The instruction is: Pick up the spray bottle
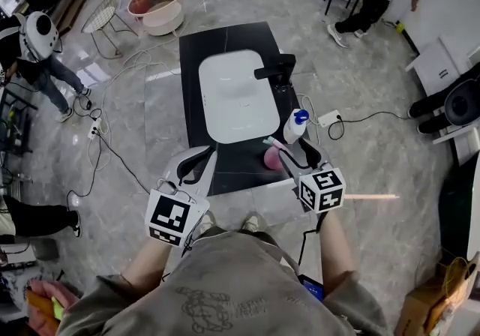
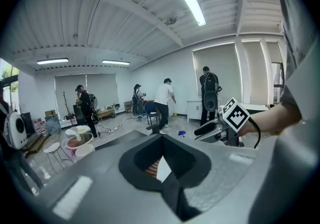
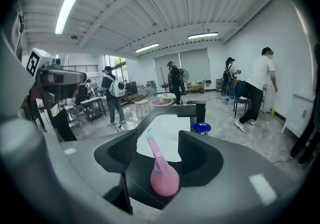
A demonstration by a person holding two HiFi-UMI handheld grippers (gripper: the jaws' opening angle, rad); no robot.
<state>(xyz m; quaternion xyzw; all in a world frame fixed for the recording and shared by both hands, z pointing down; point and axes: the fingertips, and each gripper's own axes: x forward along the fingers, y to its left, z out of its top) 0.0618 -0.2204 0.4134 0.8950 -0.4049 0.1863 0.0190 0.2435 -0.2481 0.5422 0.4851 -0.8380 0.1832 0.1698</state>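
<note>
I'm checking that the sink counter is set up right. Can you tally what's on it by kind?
bottles: 2 (pink bottle, white bottle with blue cap)
black faucet: 1
white sink basin: 1
Total: 4

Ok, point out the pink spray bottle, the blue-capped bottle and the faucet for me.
pink spray bottle [image 3: 165, 180]: right gripper view, on its round body.
blue-capped bottle [image 1: 295, 130]: head view, on its white body.
faucet [image 1: 271, 70]: head view, on the black spout.
</note>
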